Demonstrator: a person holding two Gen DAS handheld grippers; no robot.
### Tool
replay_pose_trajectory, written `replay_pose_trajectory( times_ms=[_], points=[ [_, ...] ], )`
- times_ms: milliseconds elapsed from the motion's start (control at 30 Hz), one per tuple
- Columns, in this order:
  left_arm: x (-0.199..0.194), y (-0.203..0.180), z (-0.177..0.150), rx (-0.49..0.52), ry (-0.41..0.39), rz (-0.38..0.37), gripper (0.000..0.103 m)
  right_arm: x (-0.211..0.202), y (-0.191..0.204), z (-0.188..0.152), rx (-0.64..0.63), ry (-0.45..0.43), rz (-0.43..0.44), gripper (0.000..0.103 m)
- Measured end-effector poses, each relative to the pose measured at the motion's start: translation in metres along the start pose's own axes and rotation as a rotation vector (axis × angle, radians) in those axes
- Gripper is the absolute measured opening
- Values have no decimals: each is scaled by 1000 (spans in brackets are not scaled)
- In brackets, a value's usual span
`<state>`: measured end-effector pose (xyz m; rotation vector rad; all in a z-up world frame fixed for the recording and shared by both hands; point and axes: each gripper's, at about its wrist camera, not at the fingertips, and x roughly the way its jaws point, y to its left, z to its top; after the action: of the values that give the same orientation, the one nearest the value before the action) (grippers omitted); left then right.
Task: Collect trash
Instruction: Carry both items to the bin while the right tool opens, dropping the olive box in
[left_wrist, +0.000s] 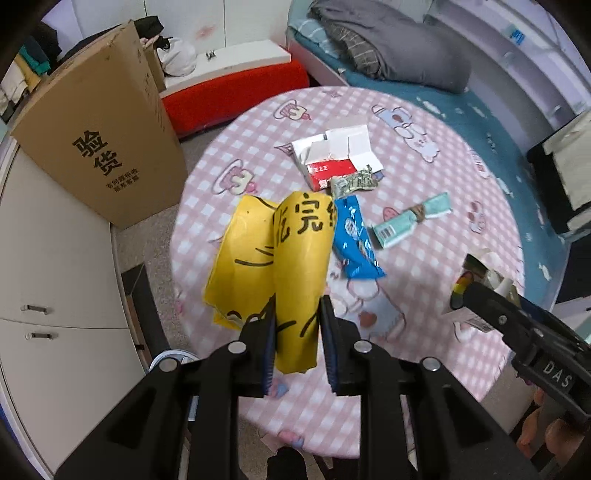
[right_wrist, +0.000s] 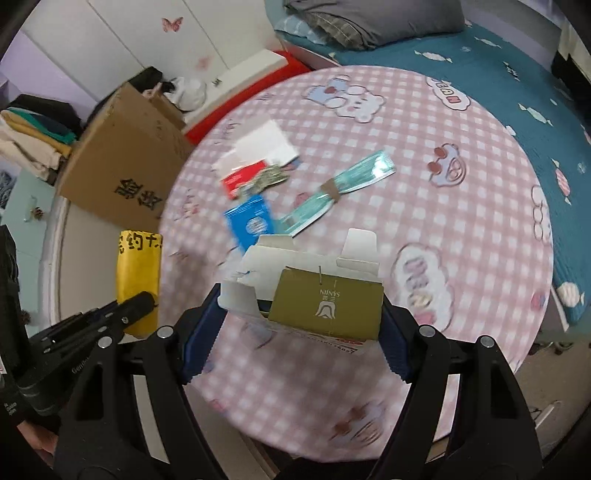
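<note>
Left gripper (left_wrist: 297, 314): I have it clamped on the yellow bag (left_wrist: 273, 266), lower centre of the left wrist view, the bag raised above the table (left_wrist: 424, 236).
Right gripper (right_wrist: 299, 325): my pads press both sides of the open gold-and-white carton (right_wrist: 325, 302), centre of the right wrist view, flaps up; I cannot see inside it.
Cardboard box (left_wrist: 103, 147): stands on the floor at upper left, beside the table; its contents are hidden.
Trash left on the table: a torn white-and-red box (left_wrist: 332, 158), a crumpled green wrapper (left_wrist: 354, 182) touching it, a blue packet (left_wrist: 354, 240) just below, a teal wrapper (left_wrist: 410, 219) to the right.
Table: round, pink checked cloth with cartoon prints.
Room: bed (left_wrist: 461, 96) with teal sheet and grey bedding at upper right; white cabinet (left_wrist: 55, 277) at left; red-and-white cushion (left_wrist: 236, 88) behind the table.
</note>
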<state>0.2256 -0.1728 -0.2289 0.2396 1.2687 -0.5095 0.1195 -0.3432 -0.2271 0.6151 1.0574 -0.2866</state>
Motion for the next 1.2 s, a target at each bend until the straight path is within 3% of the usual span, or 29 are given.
replay_pose_trajectory(
  times_ms=[200,533,1200],
  points=[
    [-40,47,-47,-40,-24,-13,21,-17,60,-45,-47,-9,66,74],
    [-68,135,-117,-191,-10,2,21,-13,157,-114,-185,81,161,74],
    [-85,266,-206,-513,5,27,21,44,290,-187,-478,283,216,75]
  ],
)
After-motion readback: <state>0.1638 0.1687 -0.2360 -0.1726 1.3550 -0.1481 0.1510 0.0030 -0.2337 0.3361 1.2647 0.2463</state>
